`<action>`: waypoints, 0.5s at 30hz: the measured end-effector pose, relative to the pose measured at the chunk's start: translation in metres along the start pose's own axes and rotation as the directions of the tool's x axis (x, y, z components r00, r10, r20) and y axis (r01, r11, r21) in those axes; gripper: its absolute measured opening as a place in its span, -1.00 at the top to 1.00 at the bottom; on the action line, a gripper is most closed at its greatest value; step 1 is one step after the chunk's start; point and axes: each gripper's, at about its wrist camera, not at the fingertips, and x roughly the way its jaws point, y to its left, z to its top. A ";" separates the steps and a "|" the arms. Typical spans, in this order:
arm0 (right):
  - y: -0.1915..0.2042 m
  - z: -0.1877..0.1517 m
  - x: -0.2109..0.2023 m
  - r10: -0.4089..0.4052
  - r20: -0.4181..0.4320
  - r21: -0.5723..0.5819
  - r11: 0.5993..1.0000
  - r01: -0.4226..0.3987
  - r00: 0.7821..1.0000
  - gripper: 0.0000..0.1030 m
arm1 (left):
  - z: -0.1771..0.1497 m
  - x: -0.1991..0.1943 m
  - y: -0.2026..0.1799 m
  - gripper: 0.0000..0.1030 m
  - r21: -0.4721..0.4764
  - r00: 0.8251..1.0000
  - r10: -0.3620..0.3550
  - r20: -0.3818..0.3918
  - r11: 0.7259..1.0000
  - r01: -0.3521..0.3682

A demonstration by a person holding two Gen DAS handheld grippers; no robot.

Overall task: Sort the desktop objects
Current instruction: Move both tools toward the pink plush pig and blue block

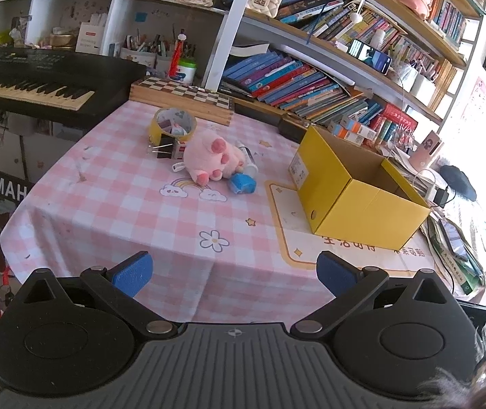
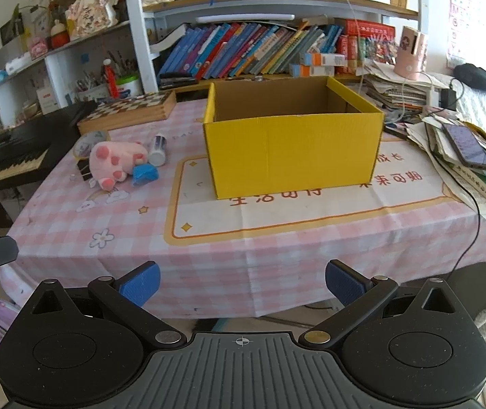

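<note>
A pink plush toy [image 1: 213,158] [image 2: 115,162] lies on the pink checked tablecloth [image 1: 134,211]. Around it are a yellow tape roll [image 1: 171,126], a black binder clip [image 1: 164,148], a blue tape piece [image 1: 241,184] [image 2: 144,172] and a white tube [image 2: 158,150]. An open yellow cardboard box [image 1: 355,187] [image 2: 290,143] stands to their right, with nothing showing inside. My left gripper [image 1: 234,272] hangs open over the table's near edge. My right gripper [image 2: 243,283] is open too, in front of the box. Both are well short of the objects.
A wooden chessboard box [image 1: 181,97] [image 2: 128,112] sits at the back. A black keyboard [image 1: 31,81] stands left of the table. Stacked papers, books and a phone [image 2: 467,145] crowd the right edge, with a black cable [image 2: 474,211] hanging. Bookshelves [image 2: 260,51] stand behind.
</note>
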 end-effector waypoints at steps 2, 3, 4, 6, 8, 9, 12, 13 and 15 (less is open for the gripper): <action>-0.001 0.000 0.000 -0.002 -0.001 0.008 1.000 0.002 1.000 -1.00 | 0.001 0.000 -0.001 -1.00 0.004 1.000 -0.001 0.001 1.000 0.001; -0.002 0.000 0.000 -0.002 -0.001 0.009 1.000 0.002 1.000 -1.00 | 0.001 0.001 -0.001 -1.00 0.005 1.000 -0.002 0.001 1.000 0.002; -0.002 0.000 0.000 -0.002 -0.001 0.008 1.000 0.002 1.000 -1.00 | 0.001 0.001 -0.001 -1.00 0.005 1.000 -0.002 0.001 1.000 0.002; -0.001 0.001 0.000 -0.002 0.001 0.005 1.000 0.002 1.000 -1.00 | 0.001 0.001 -0.001 -1.00 0.002 1.000 -0.001 0.003 1.000 0.001; 0.000 0.001 0.001 -0.003 0.002 0.000 1.000 0.003 1.000 -1.00 | 0.002 0.001 0.000 -1.00 -0.003 1.000 0.001 0.003 1.000 -0.001; 0.000 0.002 0.001 -0.003 0.003 -0.002 1.000 0.003 1.000 -1.00 | 0.003 0.001 0.000 -1.00 -0.004 1.000 0.004 0.003 1.000 -0.004; 0.002 0.002 0.001 -0.002 0.000 -0.001 1.000 0.002 1.000 -1.00 | 0.005 0.002 0.002 -1.00 -0.010 1.000 0.010 0.006 1.000 -0.010; 0.002 0.002 0.002 -0.001 -0.002 0.000 1.000 0.001 1.000 -1.00 | 0.005 0.002 0.003 -1.00 -0.010 1.000 0.012 0.007 1.000 -0.012; 0.003 0.003 0.002 -0.001 -0.004 0.003 1.000 0.001 1.000 -1.00 | 0.006 0.002 0.004 -1.00 -0.005 1.000 0.018 0.008 1.000 -0.018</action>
